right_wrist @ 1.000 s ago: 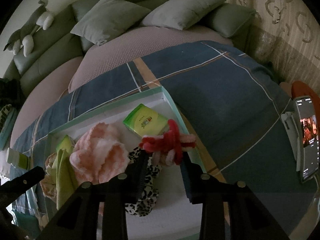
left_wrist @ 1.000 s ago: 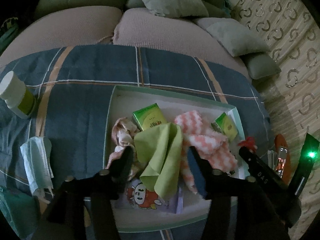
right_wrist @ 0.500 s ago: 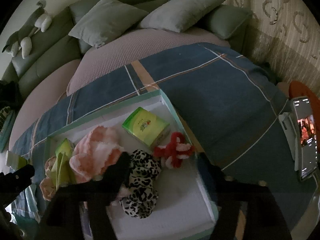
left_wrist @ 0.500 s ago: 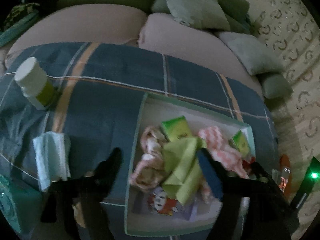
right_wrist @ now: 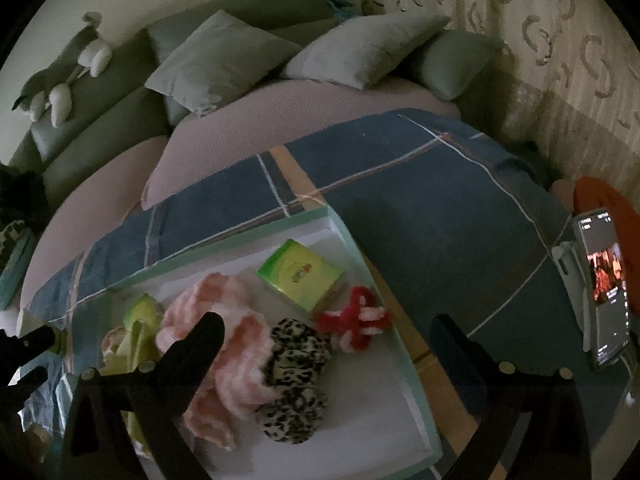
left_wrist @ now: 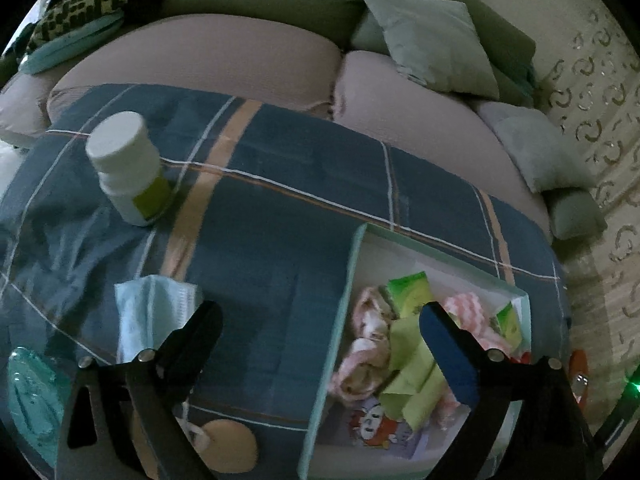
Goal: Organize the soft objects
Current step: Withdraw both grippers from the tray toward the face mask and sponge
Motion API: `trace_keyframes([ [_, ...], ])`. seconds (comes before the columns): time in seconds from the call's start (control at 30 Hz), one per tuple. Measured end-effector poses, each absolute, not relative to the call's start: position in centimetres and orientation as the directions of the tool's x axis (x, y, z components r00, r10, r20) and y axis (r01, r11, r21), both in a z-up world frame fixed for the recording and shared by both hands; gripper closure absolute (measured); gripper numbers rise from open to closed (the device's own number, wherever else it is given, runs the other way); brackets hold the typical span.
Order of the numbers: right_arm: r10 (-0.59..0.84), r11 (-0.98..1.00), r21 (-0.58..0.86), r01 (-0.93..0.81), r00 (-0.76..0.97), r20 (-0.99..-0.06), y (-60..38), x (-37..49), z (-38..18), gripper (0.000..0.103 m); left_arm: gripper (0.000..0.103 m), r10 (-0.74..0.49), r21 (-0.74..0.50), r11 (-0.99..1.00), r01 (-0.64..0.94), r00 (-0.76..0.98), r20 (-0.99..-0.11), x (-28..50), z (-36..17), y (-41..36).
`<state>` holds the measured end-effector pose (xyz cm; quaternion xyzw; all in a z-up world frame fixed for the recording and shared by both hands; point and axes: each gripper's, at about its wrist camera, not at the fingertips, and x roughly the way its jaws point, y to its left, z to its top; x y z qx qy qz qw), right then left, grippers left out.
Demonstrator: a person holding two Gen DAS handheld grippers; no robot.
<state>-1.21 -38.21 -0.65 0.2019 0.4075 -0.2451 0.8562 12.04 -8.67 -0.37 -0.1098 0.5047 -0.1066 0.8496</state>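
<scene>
Soft objects, like the green cloth [left_wrist: 416, 364] and leopard scrunchie [right_wrist: 296, 376], lie collected in the tray [right_wrist: 408, 364]; left gripper [left_wrist: 320, 344] and right gripper [right_wrist: 326, 344] are opening, both empty.

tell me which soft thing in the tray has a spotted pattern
The leopard-print scrunchie, black spots on cream, beside the pink fluffy cloth. The red-and-white rope knot and cloth carry no spots.

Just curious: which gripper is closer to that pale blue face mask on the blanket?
Left. The left gripper has one finger beside the face mask; the right gripper is over the tray.
</scene>
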Motion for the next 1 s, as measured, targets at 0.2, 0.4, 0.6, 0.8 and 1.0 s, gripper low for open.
trace_keyframes([
  [0.2, -0.232, 0.839, 0.139, 0.526, 0.577, -0.783, -35.9, -0.3, 0.2, 0.000, 0.003, -0.252, -0.274, 0.961, 0.034, 0.516, -0.819, 11.9, 1.0, -6.7],
  [0.4, -0.167, 0.877, 0.172, 0.448, 0.620, -0.767, -33.0, 0.1, 1.8, 0.000, 0.003, -0.153, -0.195, 0.980, -0.023, 0.534, -0.832, 11.9, 1.8, -3.9],
  [0.6, -0.085, 0.917, 0.198, 0.345, 0.655, -0.751, -29.5, 0.8, 3.0, 0.000, 0.003, -0.089, -0.141, 0.988, -0.064, 0.510, -0.856, 11.7, 2.1, -0.7],
  [0.8, -0.030, 0.947, 0.190, 0.261, 0.657, -0.754, -26.6, 1.8, 2.7, 0.000, 0.003, -0.080, -0.147, 0.984, -0.097, 0.497, -0.864, 11.1, 2.5, 2.1],
  [1.0, 0.013, 0.968, 0.168, 0.186, 0.633, -0.774, -23.7, 2.9, 1.9, 0.000, 0.003, -0.019, -0.096, 0.984, -0.147, 0.458, -0.889, 11.0, 1.9, 4.1],
])
